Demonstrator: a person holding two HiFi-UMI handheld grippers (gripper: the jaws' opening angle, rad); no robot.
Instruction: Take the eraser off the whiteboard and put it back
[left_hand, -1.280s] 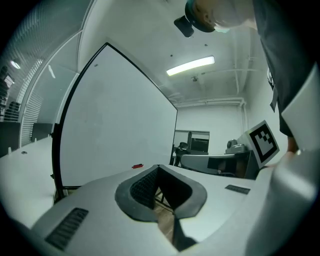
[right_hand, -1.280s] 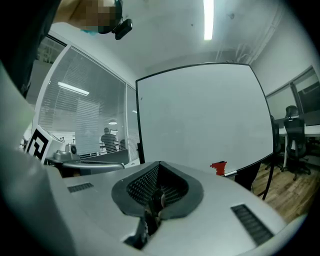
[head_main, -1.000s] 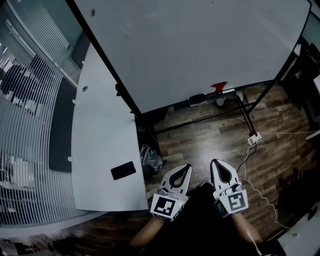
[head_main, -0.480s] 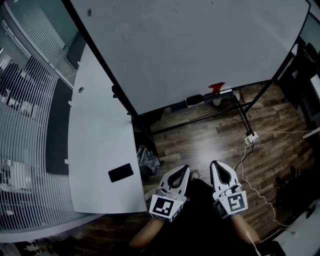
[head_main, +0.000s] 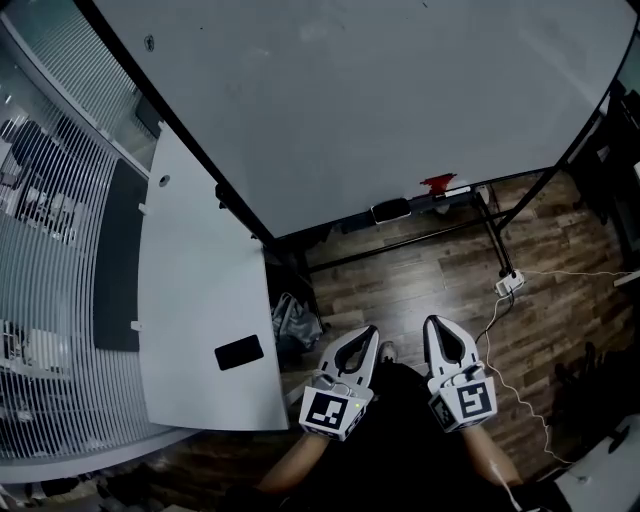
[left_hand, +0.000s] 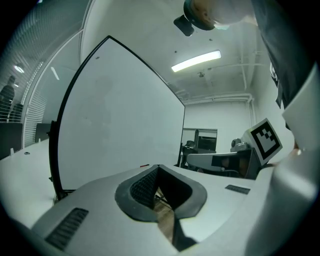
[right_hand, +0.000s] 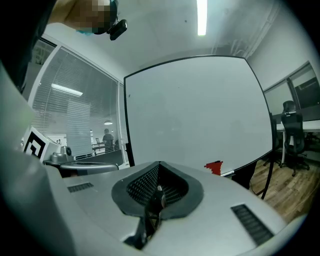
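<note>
Eraser (head_main: 437, 183) sits well beyond the closed fingers (head_main: 372, 335).

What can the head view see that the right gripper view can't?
Only the head view shows the dark flat thing on the white table and the power strip. Only the right gripper view shows the ceiling light and an office chair. Both show the whiteboard and the red item at its bottom edge.

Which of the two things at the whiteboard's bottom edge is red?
The red item, farther right in the head view; the dark block left of it is black.
</note>
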